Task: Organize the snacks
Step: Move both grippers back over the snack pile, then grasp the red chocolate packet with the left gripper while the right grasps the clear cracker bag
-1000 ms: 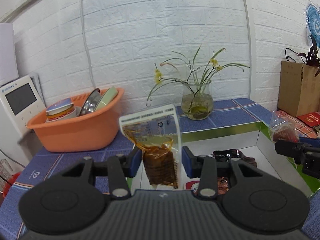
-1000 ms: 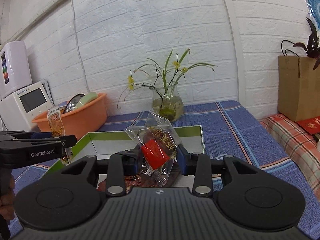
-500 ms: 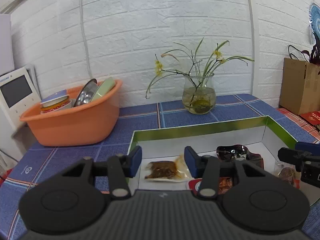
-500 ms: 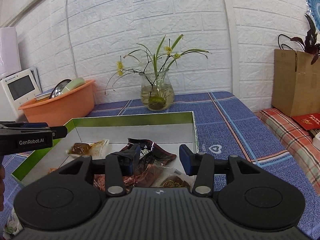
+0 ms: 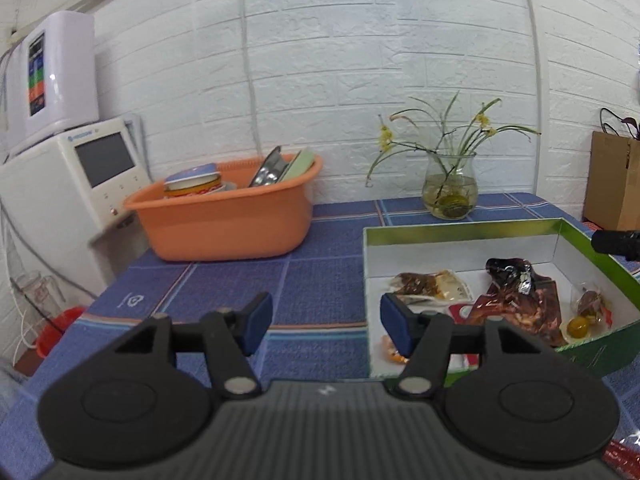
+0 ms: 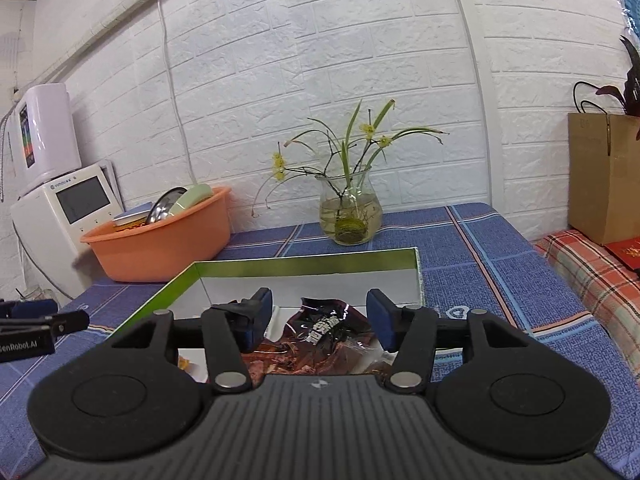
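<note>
The left tool (image 5: 326, 326) hangs over the blue-tiled bench (image 5: 248, 280), just left of the box (image 5: 460, 227), with its pads apart and nothing between them; its jaws have just been opening. Its right pad (image 5: 394, 328) overlaps the box's left wall in the view, and whether it touches I cannot tell.

The right tool (image 6: 319, 320) sits at the near side of the box (image 6: 304, 266), pads wide apart and bare; its jaws have just been opening too. Only its tip (image 5: 616, 240) shows in the left view, over the box's right rim.

The green-walled, white-floored box lies toward the bench's right edge, with the snacks inside it. A clear pouch of brown food (image 5: 430, 285) lies flat near the left wall. A dark red foil packet (image 5: 516, 296) lies crumpled in the middle, and in the right view it (image 6: 324, 332) shows beyond the gap between the right tool's pads, not gripped. A small clear bag with a yellow sweet (image 5: 586, 316) lies by the right wall. Something red and white (image 5: 460, 314) is half hidden under the foil packet.

At the bench's back edge, against the wall, stand an orange tub (image 5: 224, 220) of dishes toward the left corner and a glass vase (image 5: 450, 190) of yellow flowers behind the box.
</note>
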`<state>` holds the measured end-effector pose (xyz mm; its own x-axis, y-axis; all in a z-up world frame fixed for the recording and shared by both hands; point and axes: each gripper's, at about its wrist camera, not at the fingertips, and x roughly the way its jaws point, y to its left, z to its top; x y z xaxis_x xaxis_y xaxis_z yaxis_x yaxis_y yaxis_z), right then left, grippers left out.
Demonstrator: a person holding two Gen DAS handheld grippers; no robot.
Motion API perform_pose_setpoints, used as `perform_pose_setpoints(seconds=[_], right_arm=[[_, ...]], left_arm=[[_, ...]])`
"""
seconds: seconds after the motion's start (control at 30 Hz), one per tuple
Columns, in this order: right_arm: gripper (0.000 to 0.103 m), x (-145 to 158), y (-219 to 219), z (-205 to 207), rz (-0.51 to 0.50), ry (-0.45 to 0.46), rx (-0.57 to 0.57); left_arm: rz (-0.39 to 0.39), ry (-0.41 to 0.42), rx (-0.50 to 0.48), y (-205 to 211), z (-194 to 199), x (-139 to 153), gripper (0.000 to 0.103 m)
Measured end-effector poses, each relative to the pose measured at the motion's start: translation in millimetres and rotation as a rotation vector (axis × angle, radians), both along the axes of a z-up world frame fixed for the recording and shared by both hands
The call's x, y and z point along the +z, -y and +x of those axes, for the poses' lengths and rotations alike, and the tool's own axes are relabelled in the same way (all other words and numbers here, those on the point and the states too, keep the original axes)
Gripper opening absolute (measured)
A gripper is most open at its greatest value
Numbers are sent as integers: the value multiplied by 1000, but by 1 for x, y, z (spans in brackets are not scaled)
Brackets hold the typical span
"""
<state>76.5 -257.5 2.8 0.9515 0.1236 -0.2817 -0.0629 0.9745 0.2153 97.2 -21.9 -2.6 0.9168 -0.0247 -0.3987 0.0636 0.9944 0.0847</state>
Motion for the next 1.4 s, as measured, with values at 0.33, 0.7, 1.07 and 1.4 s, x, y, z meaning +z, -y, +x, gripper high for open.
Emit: perform_pose_setpoints(seconds=[0.33,0.7,1.07,1.4], right_arm=[[103,-9,-22,-65,-26,-46,257],[103,-33,-26,-125,-40,-166,503],[103,-38,-38,-129,-102,-147,576],[103,-43,-74,-134,-343,-141,697]], left_arm=[[6,-27,-28,-37,-80,-17,67],[-77,-164,-205,-46,-125,-45,69],[-7,-258,-330,-18,-128,-57,70],[-7,-307,-323,-16,-118,-68,73]])
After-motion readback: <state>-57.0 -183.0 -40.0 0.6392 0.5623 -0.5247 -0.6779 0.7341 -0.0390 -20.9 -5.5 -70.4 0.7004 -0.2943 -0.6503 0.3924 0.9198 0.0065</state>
